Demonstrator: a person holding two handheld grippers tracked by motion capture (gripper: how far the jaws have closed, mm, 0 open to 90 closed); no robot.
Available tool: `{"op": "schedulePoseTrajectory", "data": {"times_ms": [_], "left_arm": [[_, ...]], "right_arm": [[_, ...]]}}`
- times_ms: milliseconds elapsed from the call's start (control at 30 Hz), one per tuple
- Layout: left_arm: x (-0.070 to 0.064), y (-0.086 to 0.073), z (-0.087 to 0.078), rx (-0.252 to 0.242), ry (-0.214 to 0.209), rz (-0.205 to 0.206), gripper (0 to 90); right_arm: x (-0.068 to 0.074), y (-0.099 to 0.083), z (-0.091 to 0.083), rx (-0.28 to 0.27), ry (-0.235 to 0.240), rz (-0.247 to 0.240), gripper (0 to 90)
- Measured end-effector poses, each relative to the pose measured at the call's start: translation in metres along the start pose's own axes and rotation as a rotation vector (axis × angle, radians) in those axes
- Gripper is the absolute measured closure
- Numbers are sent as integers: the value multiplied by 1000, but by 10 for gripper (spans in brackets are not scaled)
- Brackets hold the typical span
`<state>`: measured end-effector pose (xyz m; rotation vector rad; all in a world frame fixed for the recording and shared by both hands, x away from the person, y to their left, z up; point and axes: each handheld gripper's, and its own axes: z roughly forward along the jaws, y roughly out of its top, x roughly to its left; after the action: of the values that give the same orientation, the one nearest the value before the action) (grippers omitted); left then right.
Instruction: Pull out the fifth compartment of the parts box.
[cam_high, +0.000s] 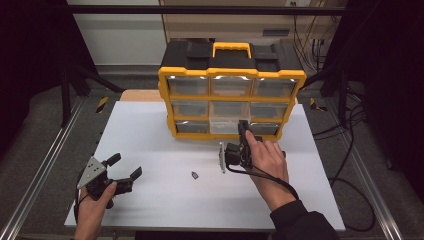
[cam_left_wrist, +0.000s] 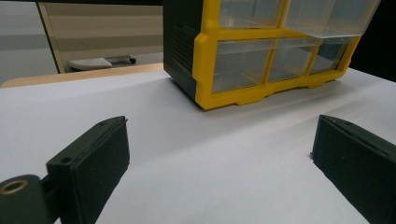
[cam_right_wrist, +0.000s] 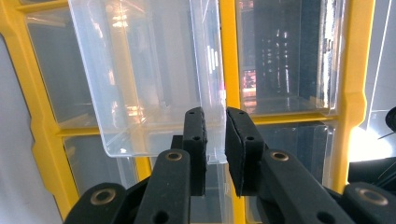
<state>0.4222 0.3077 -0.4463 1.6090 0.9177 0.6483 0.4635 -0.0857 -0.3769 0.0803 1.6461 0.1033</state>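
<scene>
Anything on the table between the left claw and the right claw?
Yes: in the high view a small dark part lies on the white table, between the left claw and the right claw.

White table (cam_high: 150, 135) is carrying a yellow-and-black drawer cabinet (cam_high: 231, 90) standing at its far middle. A small dark piece (cam_high: 195, 175) is lying on the bare top near the centre, well apart from the cabinet's front.

We hold our left black two-jaw gripper (cam_high: 123, 167) low, its jaws spread wide apart. Our right black two-jaw gripper (cam_right_wrist: 215, 135) reaches forward, its jaws nearly closed.
</scene>
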Motion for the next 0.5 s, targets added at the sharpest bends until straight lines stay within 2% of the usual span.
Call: {"op": "schedulePoseTrajectory", "data": {"times_ms": [500], "left_arm": [[0,0,0,2,-2,2,39]], "right_arm": [[0,-1,-7,2,8,7,783]]}}
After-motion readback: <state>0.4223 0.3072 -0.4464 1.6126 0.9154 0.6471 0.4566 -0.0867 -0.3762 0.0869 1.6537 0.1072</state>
